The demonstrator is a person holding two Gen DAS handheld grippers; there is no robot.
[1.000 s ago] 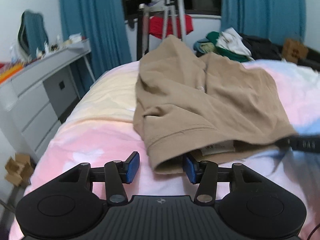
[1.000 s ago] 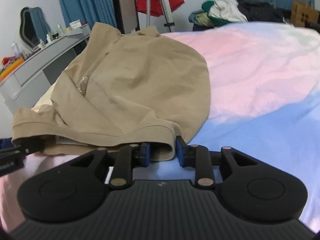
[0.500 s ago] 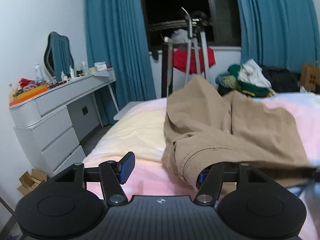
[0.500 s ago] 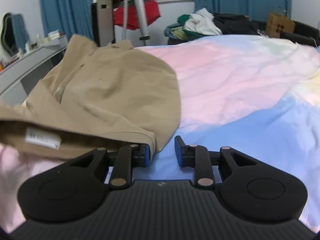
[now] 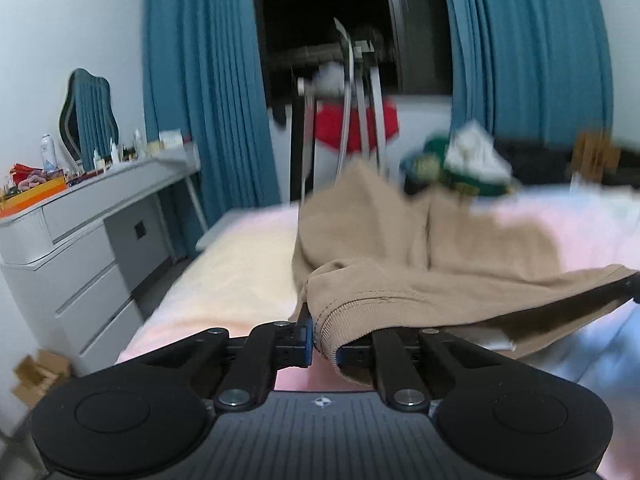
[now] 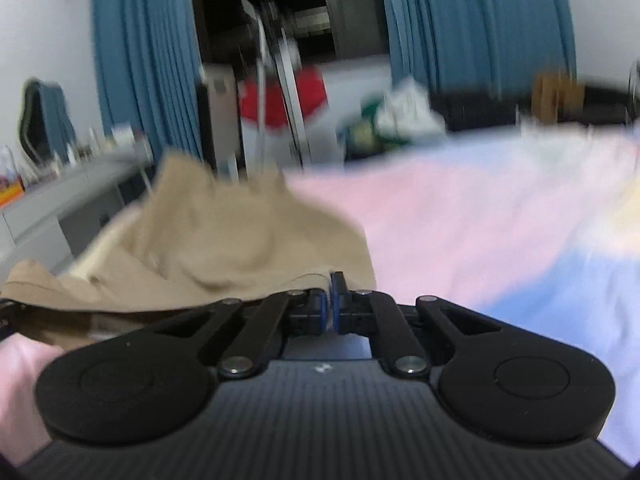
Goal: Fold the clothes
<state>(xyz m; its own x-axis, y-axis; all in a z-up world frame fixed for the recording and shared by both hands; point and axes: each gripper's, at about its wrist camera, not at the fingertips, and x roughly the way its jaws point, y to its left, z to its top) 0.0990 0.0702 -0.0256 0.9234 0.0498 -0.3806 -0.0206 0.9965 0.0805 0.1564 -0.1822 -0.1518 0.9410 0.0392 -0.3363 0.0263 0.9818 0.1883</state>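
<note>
Both grippers hold the hem of a tan garment above the bed.

The bed (image 5: 224, 264), with its pink, yellow and blue cover, lies under and ahead of the fingers. The garment (image 5: 400, 248) is spread on it just ahead of them, with its near edge lifted. The left gripper (image 5: 323, 346) has its fingers clamped on the ribbed hem at one corner. The right gripper (image 6: 331, 308) has its fingers together on the other corner of the garment (image 6: 224, 236).

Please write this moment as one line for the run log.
phase: lift hem | left tool: shut on shirt | right tool: shut on shirt | bed: under shirt
</note>
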